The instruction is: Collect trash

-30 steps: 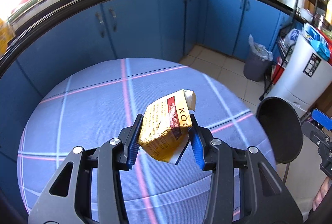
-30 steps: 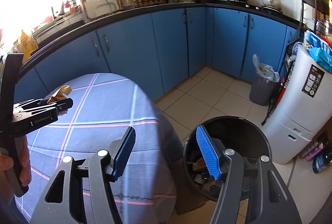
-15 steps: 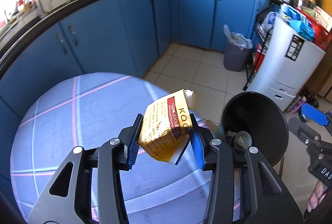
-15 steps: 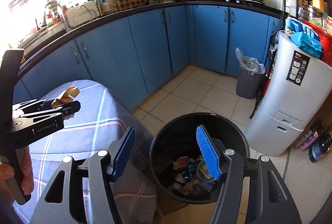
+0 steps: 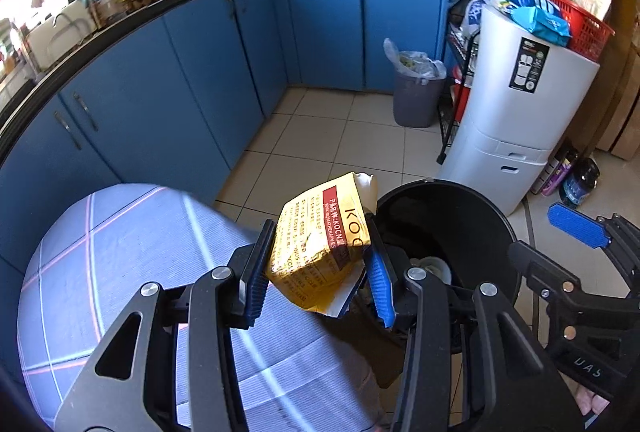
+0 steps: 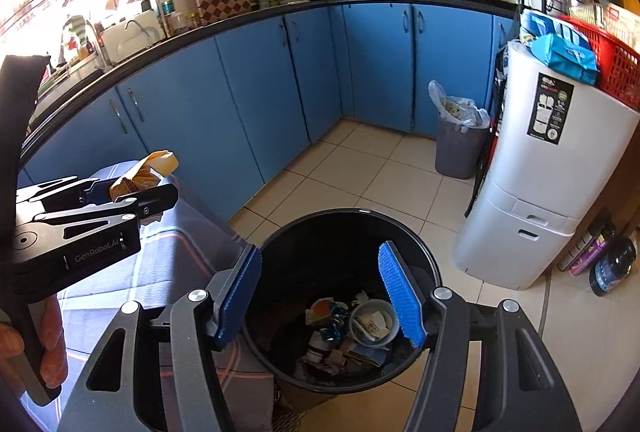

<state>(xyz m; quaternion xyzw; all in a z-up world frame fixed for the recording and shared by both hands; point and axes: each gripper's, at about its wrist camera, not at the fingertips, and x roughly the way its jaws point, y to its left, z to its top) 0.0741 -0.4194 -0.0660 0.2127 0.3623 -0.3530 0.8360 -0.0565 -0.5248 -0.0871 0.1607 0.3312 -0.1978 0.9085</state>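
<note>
My left gripper [image 5: 316, 268] is shut on a crumpled yellow carton [image 5: 320, 244] with red print, held above the table's right edge, just left of the black trash bin [image 5: 460, 208]. The carton also shows in the right wrist view [image 6: 144, 172], clamped in the left gripper [image 6: 132, 192]. My right gripper [image 6: 320, 292] is open and empty, hovering over the black bin [image 6: 348, 220], which holds several pieces of trash [image 6: 352, 328]. The right gripper also shows at the right of the left wrist view [image 5: 580, 232].
A round table with a blue-grey checked cloth [image 5: 120, 252] lies at the left. Blue cabinets [image 6: 260, 92] line the back. A small grey bin with a bag [image 6: 456, 136] and a white tall container [image 6: 540, 172] stand on the tiled floor to the right.
Both grippers have swung right, from over the table toward the black bin. The carton stays clamped in the left gripper. The right gripper now hangs over the bin's opening.
</note>
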